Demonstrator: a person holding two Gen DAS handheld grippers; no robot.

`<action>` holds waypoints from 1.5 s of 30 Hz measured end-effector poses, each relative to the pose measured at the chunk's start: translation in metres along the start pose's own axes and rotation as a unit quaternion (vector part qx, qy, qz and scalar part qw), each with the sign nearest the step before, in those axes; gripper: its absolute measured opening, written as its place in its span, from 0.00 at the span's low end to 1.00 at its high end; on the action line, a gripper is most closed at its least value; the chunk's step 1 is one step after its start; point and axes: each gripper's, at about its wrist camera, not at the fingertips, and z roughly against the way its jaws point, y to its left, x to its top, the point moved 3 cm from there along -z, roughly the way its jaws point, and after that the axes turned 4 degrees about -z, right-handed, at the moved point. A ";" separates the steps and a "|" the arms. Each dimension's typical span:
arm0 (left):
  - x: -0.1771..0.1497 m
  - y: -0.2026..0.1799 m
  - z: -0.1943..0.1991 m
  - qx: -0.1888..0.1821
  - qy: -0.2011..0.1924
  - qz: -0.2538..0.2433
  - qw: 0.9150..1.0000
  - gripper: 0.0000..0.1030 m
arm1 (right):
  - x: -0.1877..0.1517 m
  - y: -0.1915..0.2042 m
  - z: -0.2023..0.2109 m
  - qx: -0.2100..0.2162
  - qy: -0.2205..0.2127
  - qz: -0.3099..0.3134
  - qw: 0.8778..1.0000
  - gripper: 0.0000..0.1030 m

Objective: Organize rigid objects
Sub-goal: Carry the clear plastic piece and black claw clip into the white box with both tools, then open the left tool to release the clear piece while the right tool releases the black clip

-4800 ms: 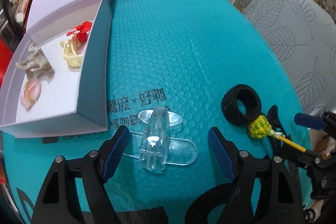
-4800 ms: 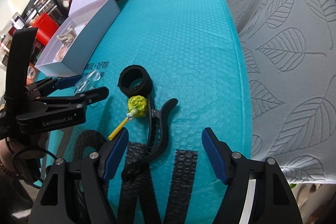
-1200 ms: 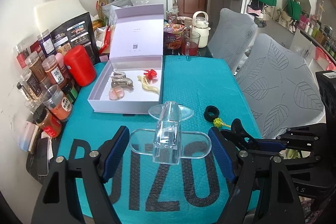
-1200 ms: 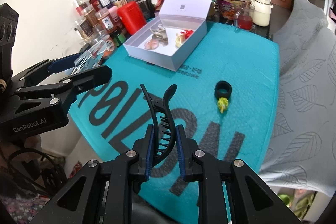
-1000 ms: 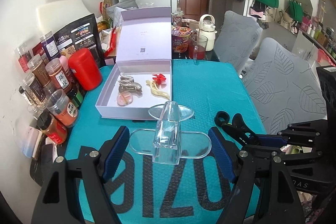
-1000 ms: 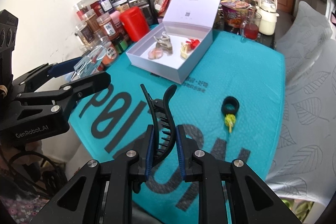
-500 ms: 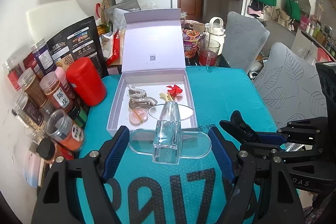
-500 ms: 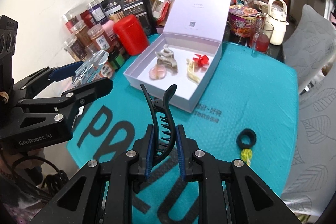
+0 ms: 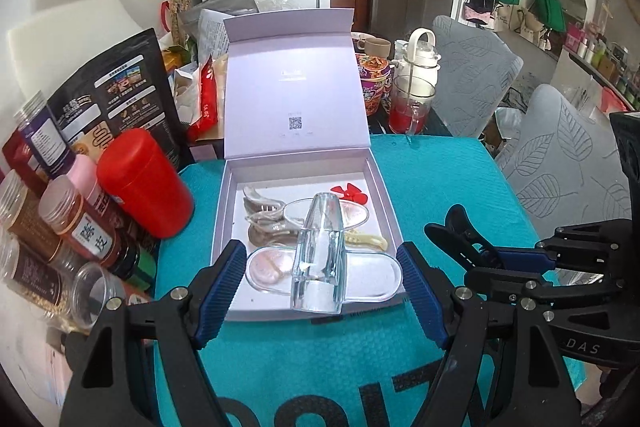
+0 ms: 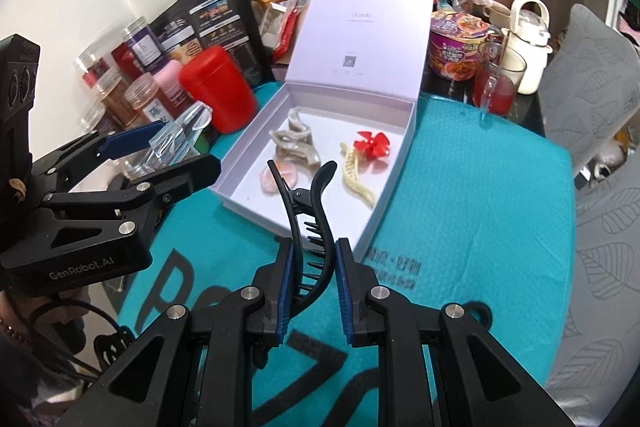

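Note:
An open lilac box sits on the teal mat and holds a grey claw clip, a red flower clip, a cream comb clip and a pink clip. My left gripper is shut on a clear plastic hair clip, held above the box's near edge; it also shows in the right wrist view. My right gripper is shut on a black claw clip, held in the air in front of the box; the clip's tip shows in the left wrist view.
A red canister and several spice jars stand left of the box. A glass of red drink, a noodle cup and a white kettle stand behind. Grey leaf-patterned chairs stand on the right.
Both grippers have moved forward toward the open box, which looks closer now. Each still holds its clip. The black ring and lollipop have left the right wrist view.

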 end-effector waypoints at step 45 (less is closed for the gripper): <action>0.053 0.066 -0.155 0.003 0.026 -0.014 1.000 0.75 | 0.108 -0.041 -0.139 -0.018 -0.017 -0.031 0.999 0.19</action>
